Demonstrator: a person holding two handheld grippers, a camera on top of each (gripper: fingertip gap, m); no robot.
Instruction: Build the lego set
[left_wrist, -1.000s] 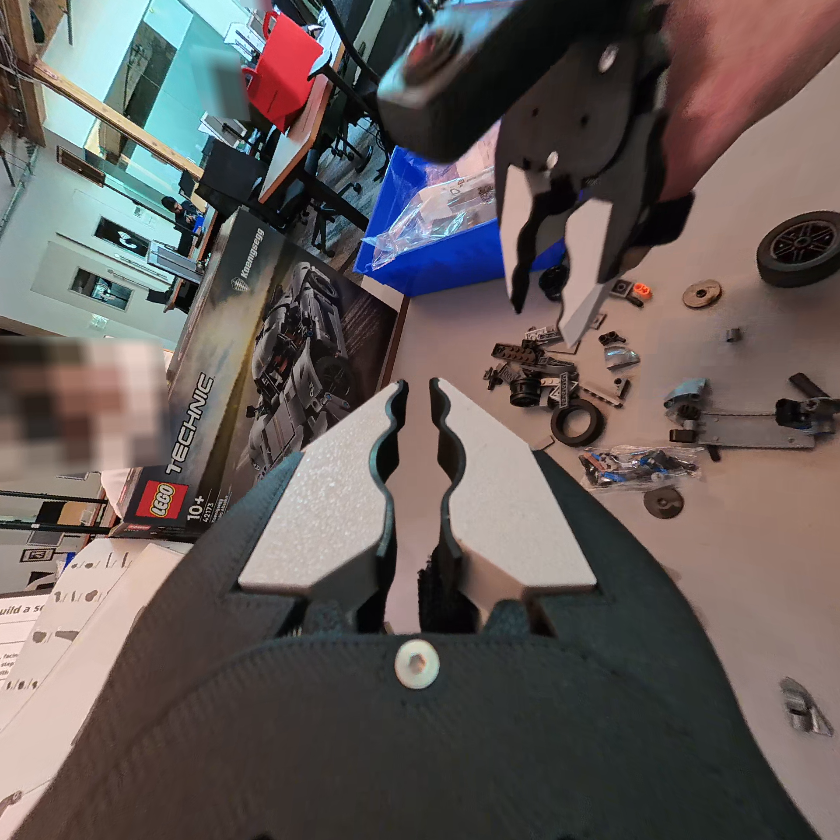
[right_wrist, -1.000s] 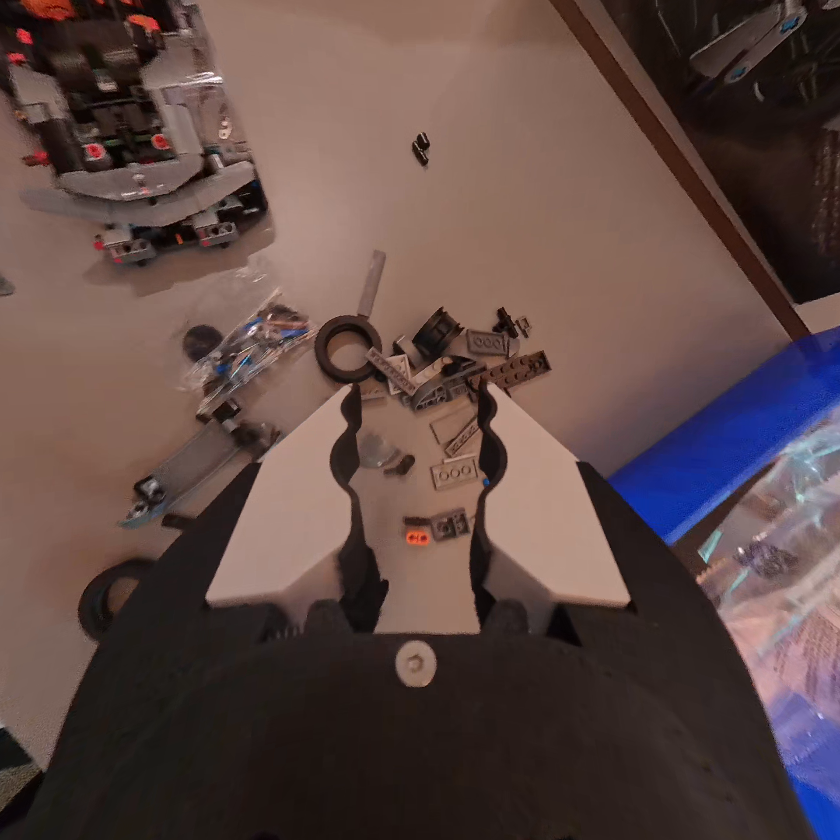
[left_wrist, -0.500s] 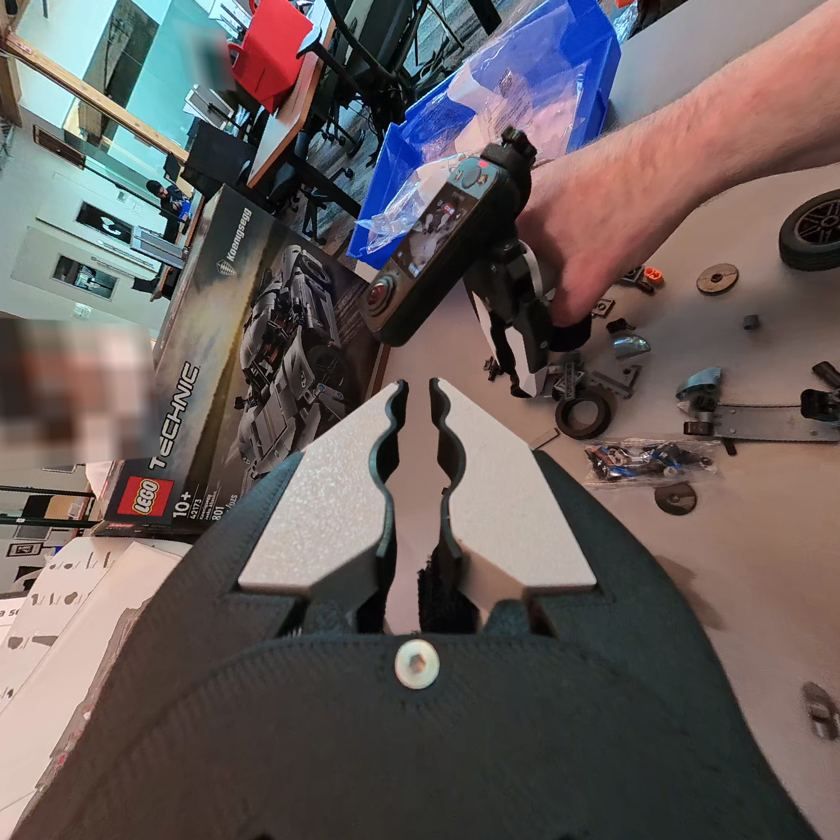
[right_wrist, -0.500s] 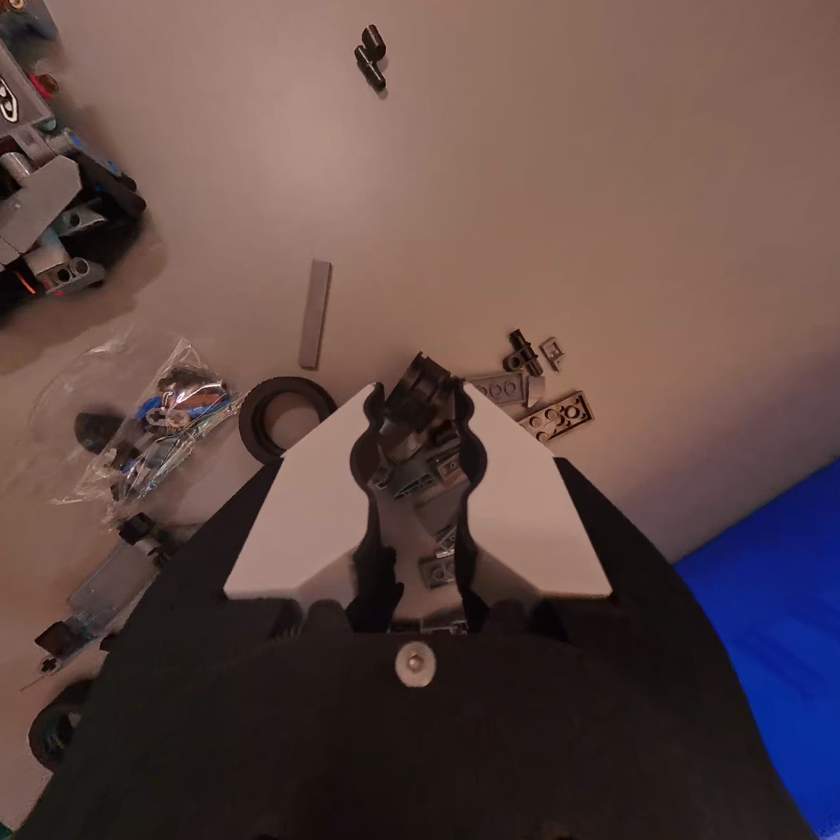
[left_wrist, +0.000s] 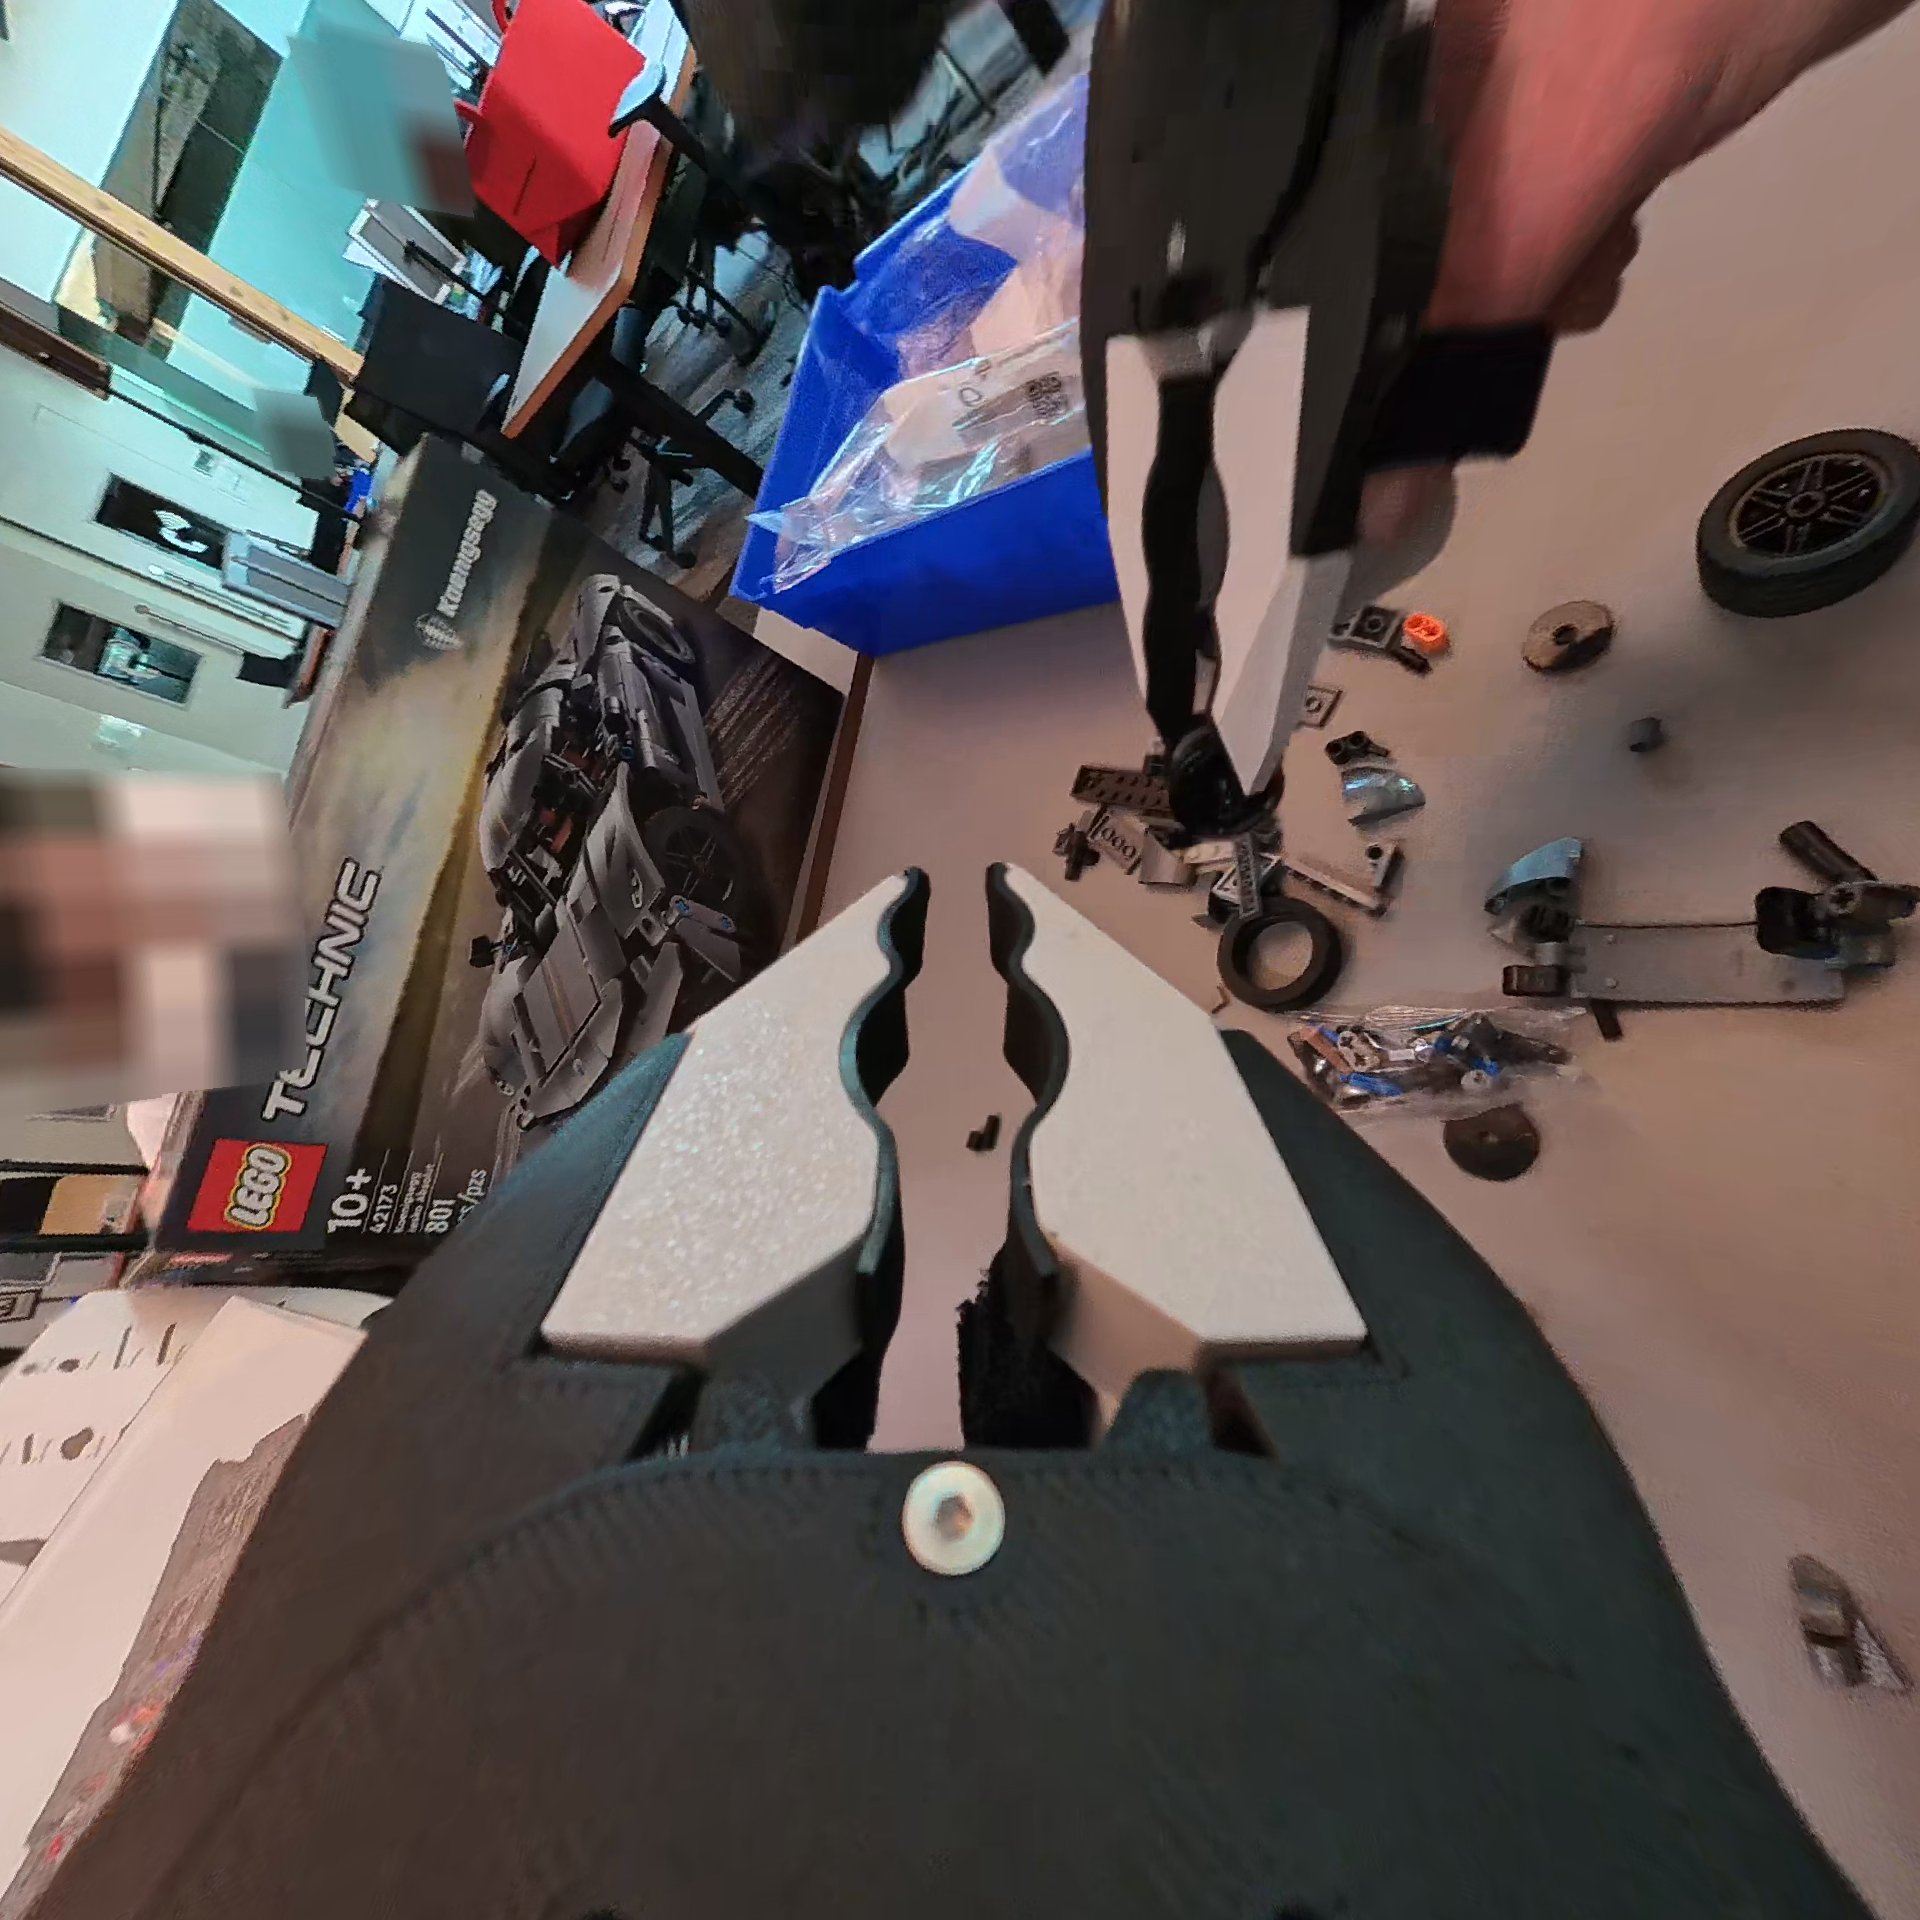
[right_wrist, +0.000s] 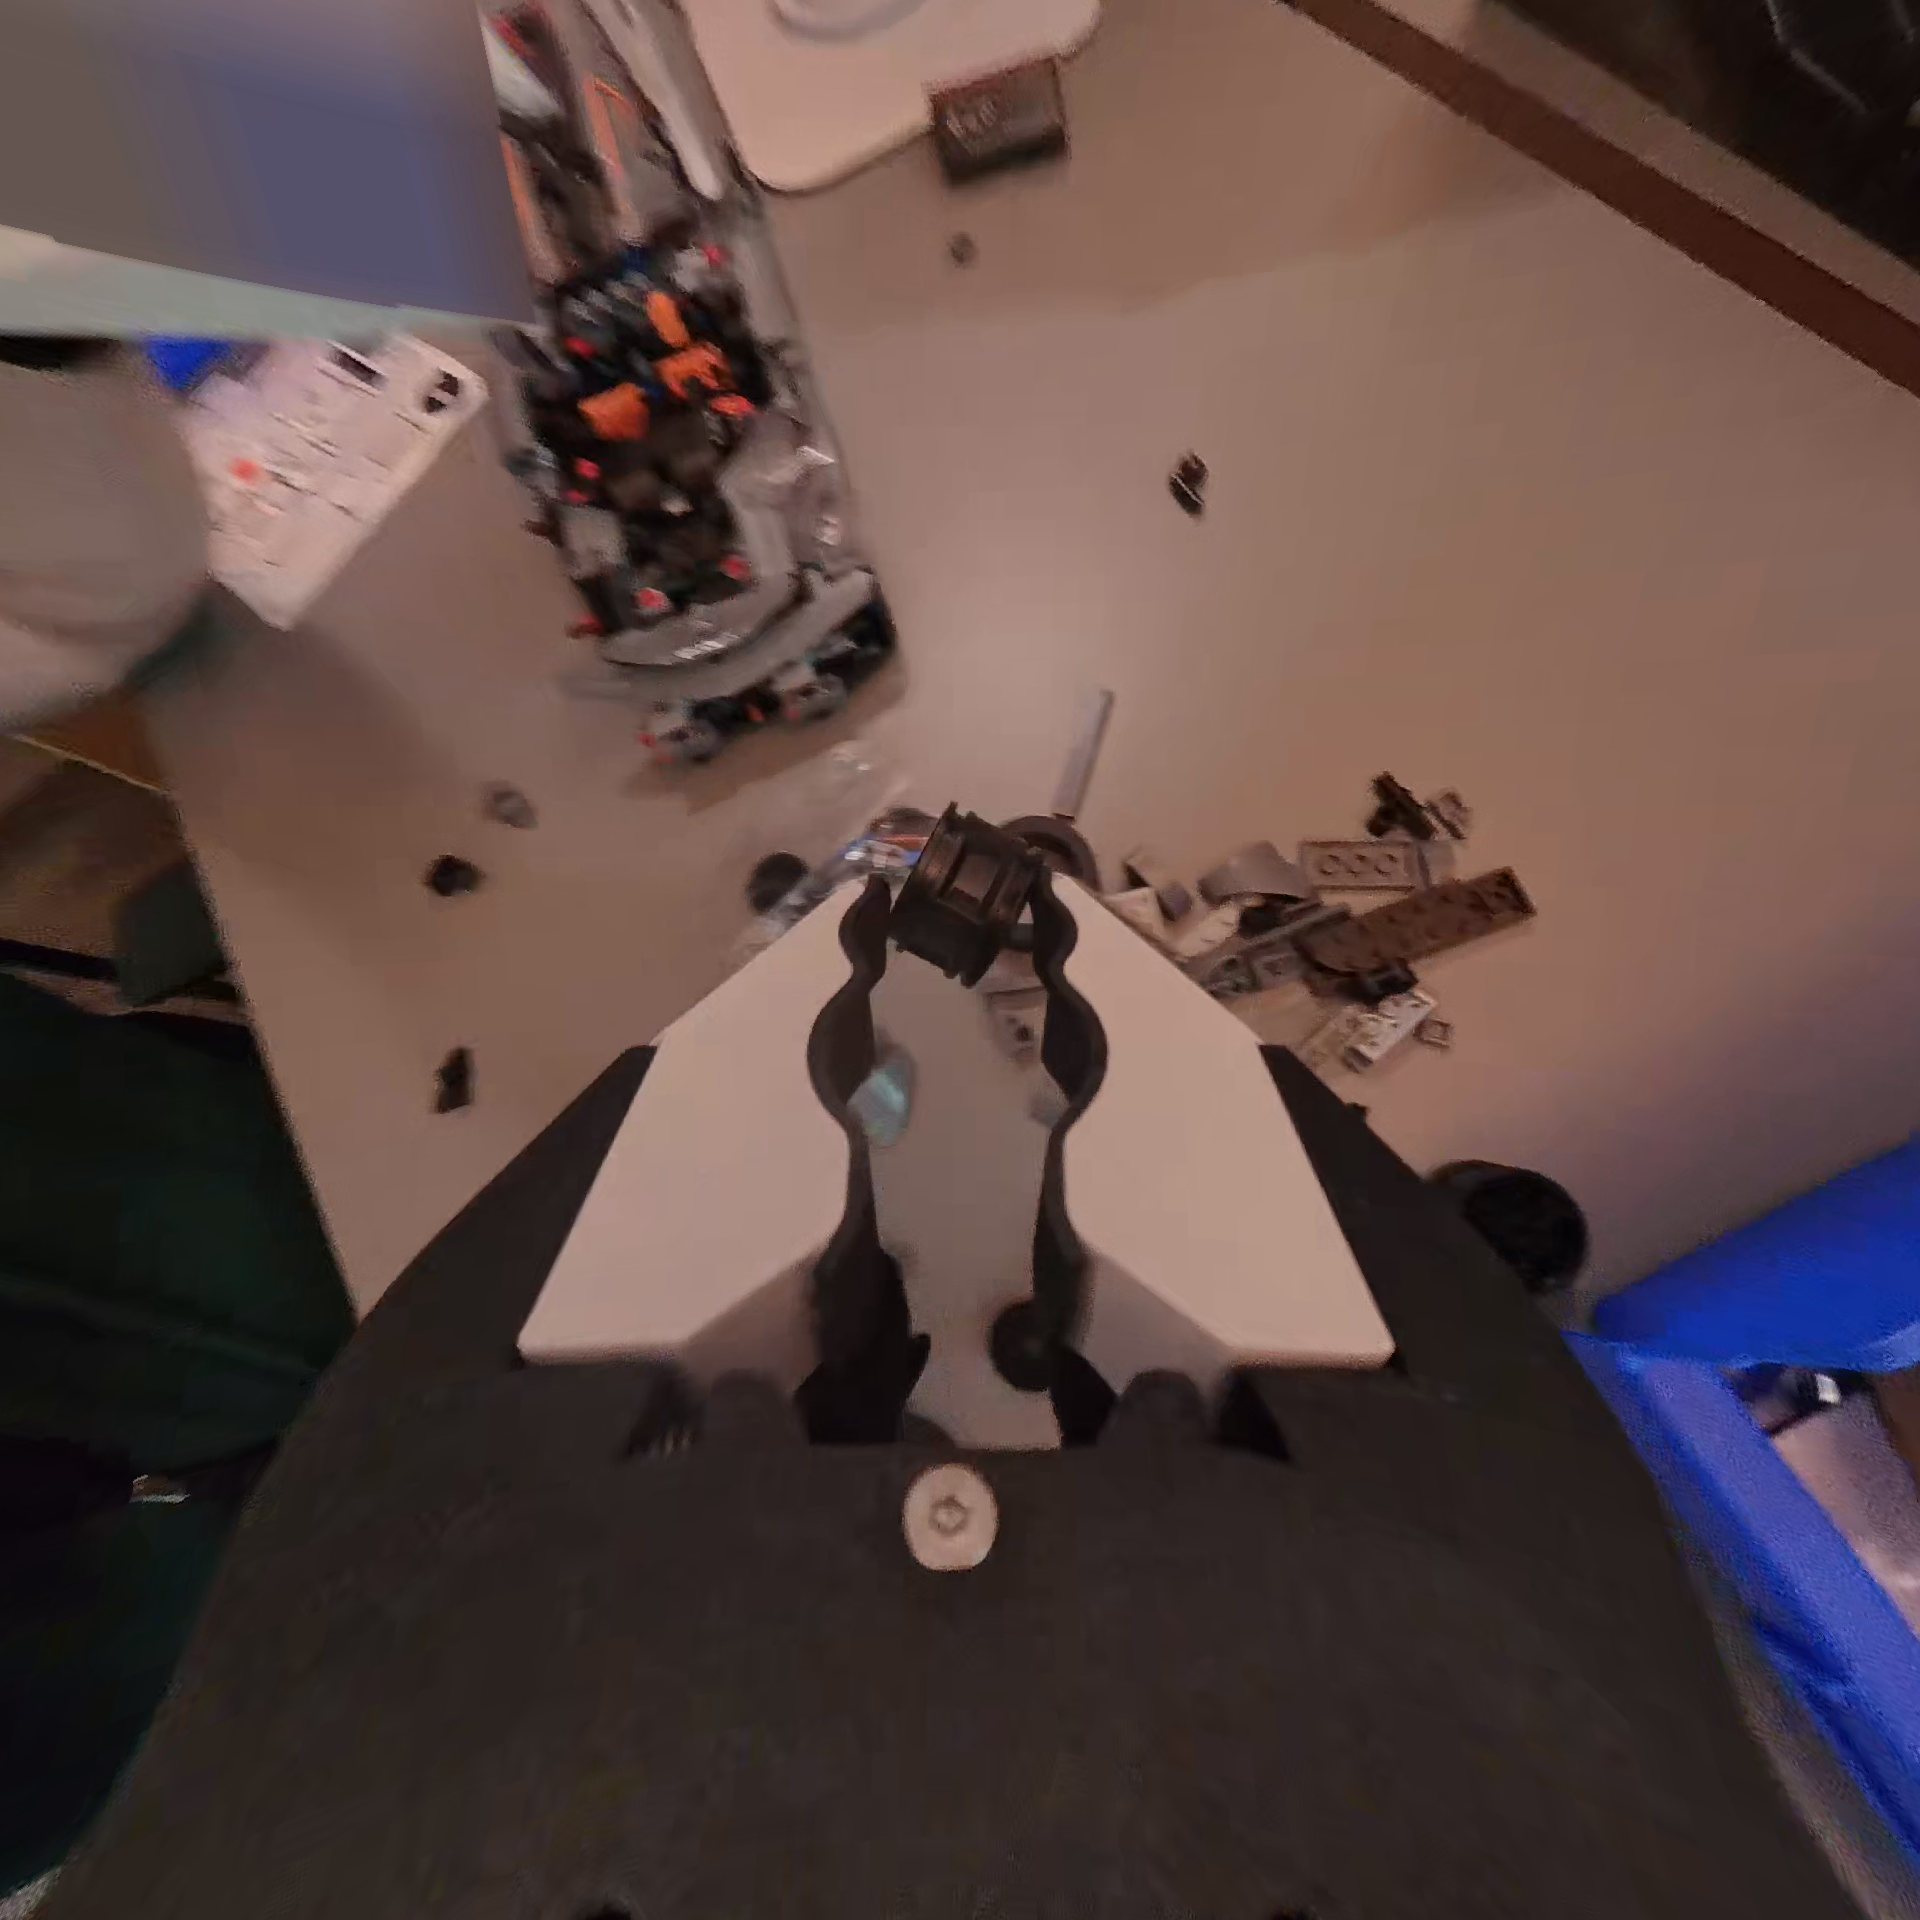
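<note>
My right gripper (right_wrist: 961, 894) is shut on a black wheel rim (right_wrist: 966, 899), held at its fingertips above the table. In the left wrist view the same gripper (left_wrist: 1210, 748) hangs over the pile of loose grey and black pieces (left_wrist: 1174, 847) with the rim (left_wrist: 1203, 787) in it. My left gripper (left_wrist: 956, 883) is nearly closed and empty, low over the table near the set's box (left_wrist: 540, 831). The partly built car (right_wrist: 686, 499) stands farther off in the right wrist view, left of the pile (right_wrist: 1351, 935).
A black tyre ring (left_wrist: 1278, 951), a clear bag of small parts (left_wrist: 1423, 1049), a grey panel assembly (left_wrist: 1704, 961) and a full wheel (left_wrist: 1808, 520) lie on the table. A blue bin (left_wrist: 935, 540) with bags stands behind. An instruction booklet (right_wrist: 312, 468) lies beside the car. One gripper's finger ends stand about 11 centimeters off the other's. Left tips and right tips are each some 20 centimeters from the partly built car (right_wrist: 686, 499).
My right gripper dropped onto the pile, closed on the black rim and lifted it clear. My left gripper stayed as it was.
</note>
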